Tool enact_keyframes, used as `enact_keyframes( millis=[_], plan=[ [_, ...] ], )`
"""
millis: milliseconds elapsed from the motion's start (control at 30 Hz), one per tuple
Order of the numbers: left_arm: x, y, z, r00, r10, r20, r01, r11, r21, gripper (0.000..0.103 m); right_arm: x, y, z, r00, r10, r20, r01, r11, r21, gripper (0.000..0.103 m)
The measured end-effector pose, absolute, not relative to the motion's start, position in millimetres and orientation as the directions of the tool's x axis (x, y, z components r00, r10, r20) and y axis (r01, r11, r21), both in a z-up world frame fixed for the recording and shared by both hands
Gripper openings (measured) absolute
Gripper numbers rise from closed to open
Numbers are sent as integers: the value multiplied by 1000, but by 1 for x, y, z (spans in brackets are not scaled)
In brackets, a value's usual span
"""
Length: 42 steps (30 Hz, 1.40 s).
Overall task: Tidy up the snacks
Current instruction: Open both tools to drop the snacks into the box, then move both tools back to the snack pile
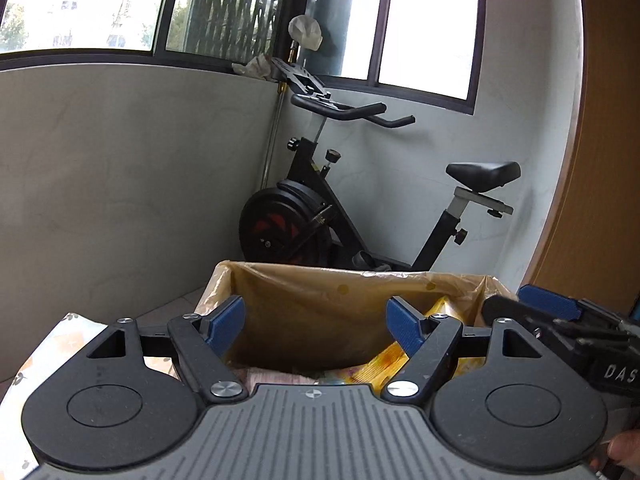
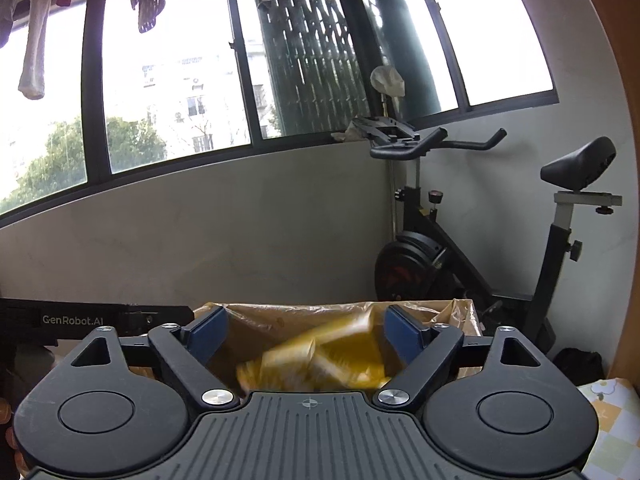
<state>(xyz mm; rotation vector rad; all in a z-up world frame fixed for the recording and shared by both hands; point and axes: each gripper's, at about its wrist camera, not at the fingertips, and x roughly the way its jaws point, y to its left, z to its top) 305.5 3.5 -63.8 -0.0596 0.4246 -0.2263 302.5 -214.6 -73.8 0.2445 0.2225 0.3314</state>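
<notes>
A cardboard box [image 1: 304, 304] lined with clear plastic stands in front of both grippers. It also shows in the right wrist view [image 2: 304, 316]. Yellow snack packets [image 1: 384, 364] lie inside it, with pinkish packets beside them. My left gripper [image 1: 316, 322] is open and empty above the box's near edge. My right gripper [image 2: 306, 338] is open above the box. A yellow snack packet [image 2: 316, 360], blurred by motion, is between and below its fingers, loose inside the box. The right gripper also shows at the right edge of the left wrist view [image 1: 560, 320].
A black exercise bike [image 1: 320, 208] stands behind the box against the grey wall, under the windows. A checked tablecloth with flower prints [image 1: 24, 368] covers the surface under the grippers. A wooden panel [image 1: 600, 160] rises on the right. Laundry [image 2: 32, 40] hangs above.
</notes>
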Motion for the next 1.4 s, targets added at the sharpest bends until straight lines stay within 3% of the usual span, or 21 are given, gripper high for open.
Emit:
enact_keyframes(
  millis=[467,733,867,1100,1400],
  plan=[
    [229,63,-74,852,-225,-473,200,974,-104,80,226,-201,-67,932,322,-167,-279,931,233,86],
    [168,90,-112,837,-208,-506,154,977,-146,80,157,-188,-97,945,296,-141,-254,933,256,86],
    [150,90,-142,803,-224,-553,165,974,-155,80,142,-184,-124,935,293,-200,-233,932,277,80],
    [141,93,-188,742,-208,-637,143,978,-153,80,129,-183,-171,905,281,-320,-180,934,309,79],
    [128,72,-228,657,-249,-712,298,953,-59,80,120,-174,-222,841,305,-448,-145,923,356,78]
  ],
)
